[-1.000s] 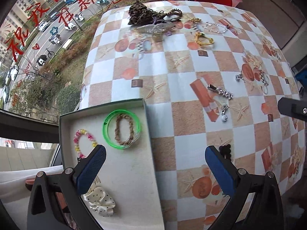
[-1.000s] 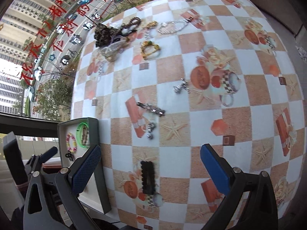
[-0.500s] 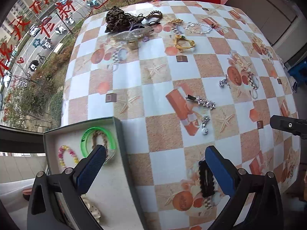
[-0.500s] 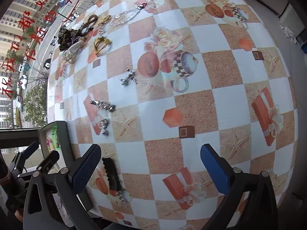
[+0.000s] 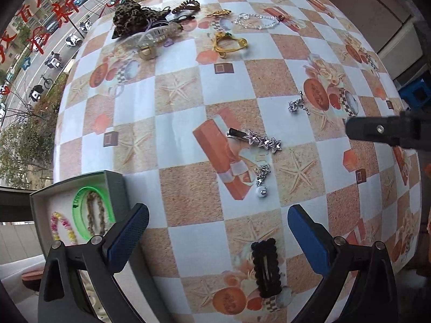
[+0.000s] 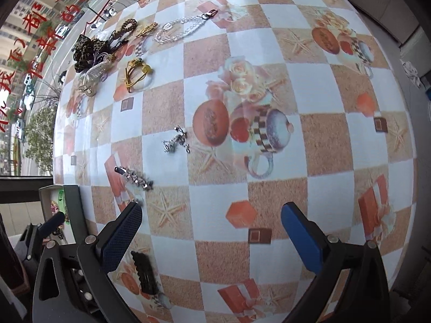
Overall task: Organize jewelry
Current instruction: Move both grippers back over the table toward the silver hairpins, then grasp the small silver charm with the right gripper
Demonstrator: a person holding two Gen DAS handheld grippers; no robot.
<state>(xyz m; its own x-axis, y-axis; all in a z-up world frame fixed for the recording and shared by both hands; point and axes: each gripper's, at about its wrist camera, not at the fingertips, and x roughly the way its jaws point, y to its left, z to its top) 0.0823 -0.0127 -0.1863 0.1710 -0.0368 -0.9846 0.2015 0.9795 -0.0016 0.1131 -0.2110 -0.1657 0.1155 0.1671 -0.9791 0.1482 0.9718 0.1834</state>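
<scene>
Grippers, left [image 5: 218, 231] and right [image 6: 211, 231], both spread empty, black clip [image 5: 266, 267] between left fingers, box [image 5: 118, 188] beside.

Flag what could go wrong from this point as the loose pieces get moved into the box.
1. The black hair clip lies flat on the tablecloth between the open left tool's fingers; such a thin piece may slip out of a pinch.
2. The box sits at the table's near-left edge, so a nudge could push it off.
3. The far pile looks tangled; lifting one piece may drag others.
</scene>
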